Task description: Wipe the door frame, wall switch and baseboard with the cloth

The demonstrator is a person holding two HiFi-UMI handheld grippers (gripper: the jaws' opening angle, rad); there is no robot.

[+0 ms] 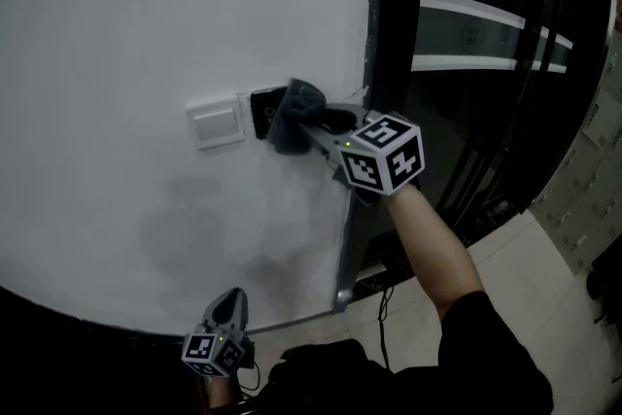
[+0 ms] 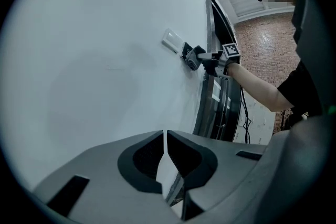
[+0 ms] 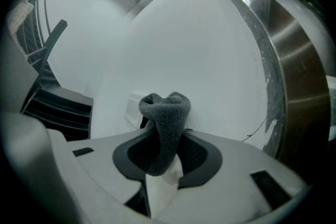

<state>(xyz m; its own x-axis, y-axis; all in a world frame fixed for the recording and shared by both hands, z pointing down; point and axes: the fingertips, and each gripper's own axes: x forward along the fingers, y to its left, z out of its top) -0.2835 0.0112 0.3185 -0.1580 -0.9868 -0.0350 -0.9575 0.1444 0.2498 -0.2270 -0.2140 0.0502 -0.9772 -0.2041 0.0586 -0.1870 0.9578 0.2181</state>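
My left tool [image 2: 166, 138] hangs low by the wall, clenched on nothing. Further out, my right tool [image 1: 316, 129] grips the cloth [image 1: 294, 115] and presses it on the dark panel [image 1: 262, 110] just beside the white switch [image 1: 216, 123]. I judge the switch wipe is under way. I cannot tell whether the door frame [image 1: 394, 63] beyond is done, and the baseboard looks still to do.

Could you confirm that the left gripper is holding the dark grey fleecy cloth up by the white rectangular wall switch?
Not quite: it is the right gripper whose jaws are shut on the dark grey fleecy cloth up by the white rectangular wall switch, as the right gripper view shows. The left gripper hangs low, shut and empty.
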